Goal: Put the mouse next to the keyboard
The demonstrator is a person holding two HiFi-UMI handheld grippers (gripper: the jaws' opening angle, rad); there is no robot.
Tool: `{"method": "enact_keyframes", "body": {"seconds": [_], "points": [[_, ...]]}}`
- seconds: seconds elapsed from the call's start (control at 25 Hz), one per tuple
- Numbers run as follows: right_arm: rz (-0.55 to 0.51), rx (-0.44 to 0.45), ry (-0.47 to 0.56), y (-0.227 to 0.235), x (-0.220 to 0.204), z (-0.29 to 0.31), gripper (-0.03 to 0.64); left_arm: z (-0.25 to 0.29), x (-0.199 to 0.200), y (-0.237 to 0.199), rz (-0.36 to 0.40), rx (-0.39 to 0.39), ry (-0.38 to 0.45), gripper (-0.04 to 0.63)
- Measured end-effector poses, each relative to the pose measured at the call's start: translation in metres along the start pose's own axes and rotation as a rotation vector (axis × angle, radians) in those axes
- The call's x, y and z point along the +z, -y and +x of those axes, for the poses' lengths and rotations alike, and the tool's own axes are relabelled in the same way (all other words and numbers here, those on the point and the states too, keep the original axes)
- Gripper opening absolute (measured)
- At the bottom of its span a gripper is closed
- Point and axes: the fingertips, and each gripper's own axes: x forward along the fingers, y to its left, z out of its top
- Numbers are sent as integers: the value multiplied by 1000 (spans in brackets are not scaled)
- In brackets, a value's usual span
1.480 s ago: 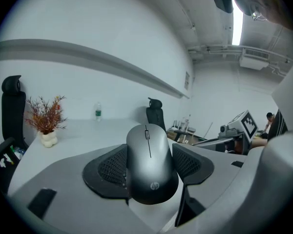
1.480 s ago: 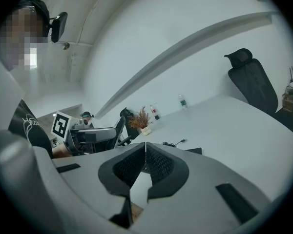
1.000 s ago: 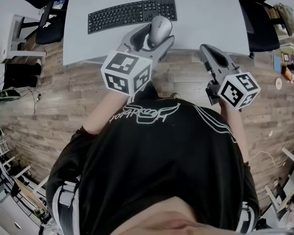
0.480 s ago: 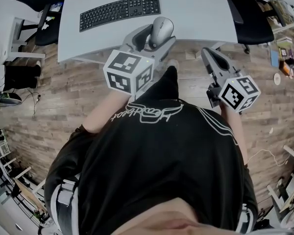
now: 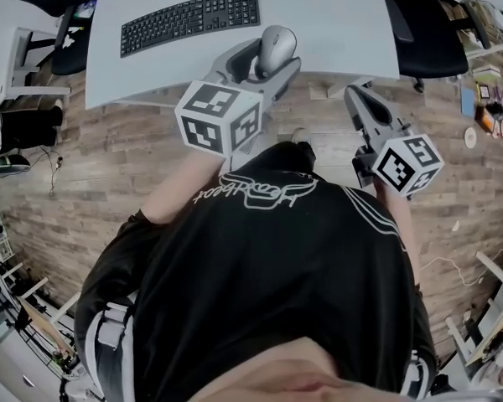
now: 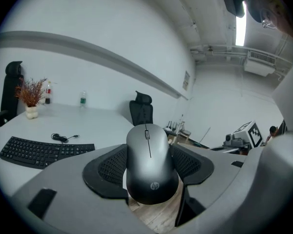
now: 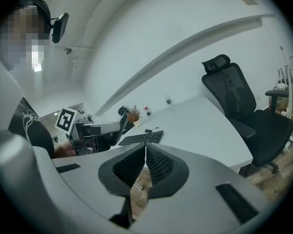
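Observation:
A silver-grey mouse (image 5: 277, 48) (image 6: 150, 162) sits clamped between the black pads of my left gripper (image 5: 271, 55) (image 6: 151, 167), held in the air at the near edge of the white table (image 5: 335, 23). The black keyboard (image 5: 190, 19) (image 6: 41, 151) lies flat on the table, up and to the left of the mouse, its cable coiled behind it. My right gripper (image 5: 358, 99) (image 7: 144, 165) hangs over the wooden floor just short of the table edge, jaws pressed together with nothing between them.
Black office chairs stand at the table's far right (image 5: 419, 23) (image 7: 244, 106) and far left (image 5: 59, 23). A small plant pot (image 6: 31, 112) and bottles stand at the table's far end. Cluttered shelves (image 5: 490, 65) line the right side. The floor is wood plank.
Both grippers have advanced toward the table with the mouse still held in the left one; the keyboard and table edge have slid leftward and up in the head view.

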Motion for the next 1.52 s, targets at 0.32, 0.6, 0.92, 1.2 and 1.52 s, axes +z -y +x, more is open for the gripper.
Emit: {"method": "enact_keyframes", "body": {"seconds": [0.32, 0.6, 0.92, 1.2, 1.52], "points": [[-11, 53, -22, 62, 30, 28, 11, 59, 8, -20, -59, 64, -8, 298], [-2, 103, -59, 92, 54, 44, 11, 84, 27, -30, -75, 145, -18, 298], [-1, 139, -52, 113, 77, 50, 11, 95, 36, -29, -77, 204, -26, 298], [-3, 219, -105, 144, 82, 60, 11, 119, 37, -27, -87, 298, -39, 298], [-4, 297, -171, 180, 90, 67, 11, 148, 33, -22, -111, 401, -72, 298]]}}
